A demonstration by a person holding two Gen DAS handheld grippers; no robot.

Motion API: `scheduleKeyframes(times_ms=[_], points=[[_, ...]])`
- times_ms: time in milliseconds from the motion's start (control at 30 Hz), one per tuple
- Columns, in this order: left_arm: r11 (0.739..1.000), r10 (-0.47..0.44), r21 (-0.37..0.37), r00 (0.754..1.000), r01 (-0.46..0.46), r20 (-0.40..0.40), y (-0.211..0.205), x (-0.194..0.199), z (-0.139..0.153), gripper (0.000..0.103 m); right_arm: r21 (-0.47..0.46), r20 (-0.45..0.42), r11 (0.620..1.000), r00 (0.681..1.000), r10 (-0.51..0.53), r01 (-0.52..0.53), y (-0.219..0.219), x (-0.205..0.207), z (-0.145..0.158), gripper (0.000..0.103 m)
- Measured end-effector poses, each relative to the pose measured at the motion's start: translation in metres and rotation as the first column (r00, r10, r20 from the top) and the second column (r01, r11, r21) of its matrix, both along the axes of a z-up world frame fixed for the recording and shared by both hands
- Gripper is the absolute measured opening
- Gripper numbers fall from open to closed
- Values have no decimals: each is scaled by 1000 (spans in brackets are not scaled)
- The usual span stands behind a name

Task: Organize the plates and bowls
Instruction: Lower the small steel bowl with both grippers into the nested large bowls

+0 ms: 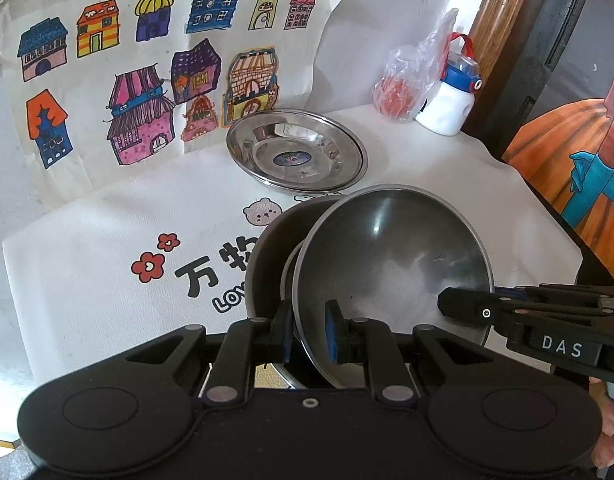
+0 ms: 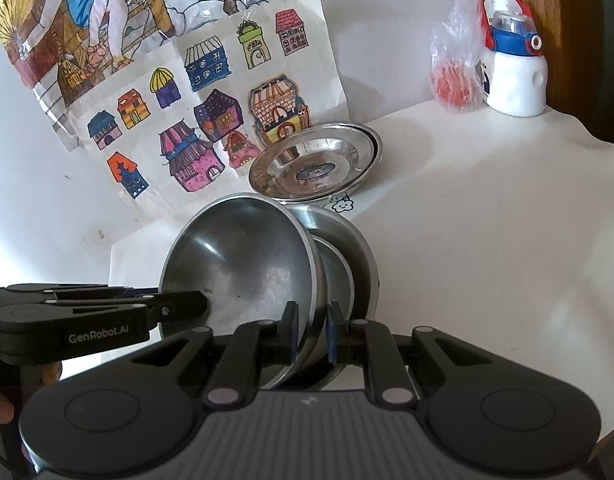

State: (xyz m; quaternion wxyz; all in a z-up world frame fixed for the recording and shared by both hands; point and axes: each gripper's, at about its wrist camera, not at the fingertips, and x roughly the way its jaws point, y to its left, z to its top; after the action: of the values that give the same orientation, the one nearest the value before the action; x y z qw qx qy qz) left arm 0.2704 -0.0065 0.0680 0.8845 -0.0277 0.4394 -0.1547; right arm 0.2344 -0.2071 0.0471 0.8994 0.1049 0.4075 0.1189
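Now both tongs (image 1: 311,334) (image 2: 312,330) clench the tilted steel bowl's (image 1: 391,264) rim, its mouth facing the cameras.

Silver steel bowl (image 1: 391,264), dull grey inside; shiny plate (image 1: 297,152) wearing a blue oval sticker; white cloth (image 1: 107,264) with red flowers and black lettering; drawing (image 1: 119,80) of houses in pink, purple, orange, blue; white bottle (image 2: 515,76), blue-and-red cap; black grippers, blue pads (image 1: 332,334)
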Motion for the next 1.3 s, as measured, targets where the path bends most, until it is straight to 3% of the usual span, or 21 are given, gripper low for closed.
scheduleKeyframes(times_ms=[1300], points=[[1000, 4, 25, 999, -3, -35, -3, 15, -10, 18, -30, -39, 999, 999, 15, -16, 5, 17, -10, 17]])
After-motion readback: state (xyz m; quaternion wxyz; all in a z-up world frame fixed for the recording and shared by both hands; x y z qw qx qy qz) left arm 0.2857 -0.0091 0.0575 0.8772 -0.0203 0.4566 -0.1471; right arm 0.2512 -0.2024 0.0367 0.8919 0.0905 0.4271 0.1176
